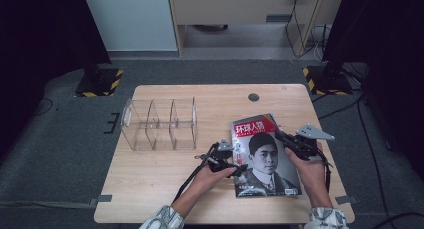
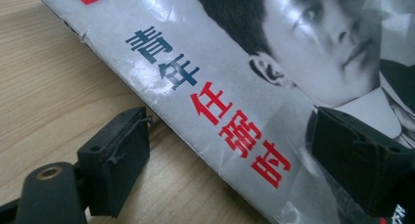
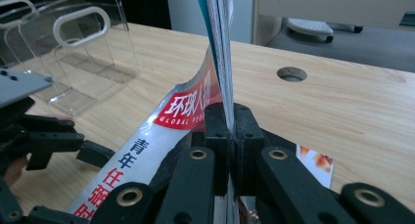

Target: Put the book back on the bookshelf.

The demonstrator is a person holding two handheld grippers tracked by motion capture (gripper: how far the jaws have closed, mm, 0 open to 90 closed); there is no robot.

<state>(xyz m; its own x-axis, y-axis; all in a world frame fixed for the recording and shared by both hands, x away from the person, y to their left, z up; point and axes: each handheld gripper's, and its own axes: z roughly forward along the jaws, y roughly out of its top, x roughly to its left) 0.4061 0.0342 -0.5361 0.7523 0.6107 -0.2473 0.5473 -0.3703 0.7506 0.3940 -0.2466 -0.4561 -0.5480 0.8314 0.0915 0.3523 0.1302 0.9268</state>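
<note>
The right tool [image 1: 281,135] is clenched on the magazine's [image 1: 265,156] right edge, lifting it, while the left tool [image 1: 239,168], released, straddles the magazine's spine to grip it.

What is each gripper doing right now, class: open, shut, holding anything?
Left gripper: open, jaws either side of the magazine spine, not pressing.
Right gripper: shut on the magazine's edge.

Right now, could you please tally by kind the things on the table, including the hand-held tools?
Magazine: 1
Clear acrylic file rack: 1
Tools: 2, the left tool and the right tool
Total: 4
</note>
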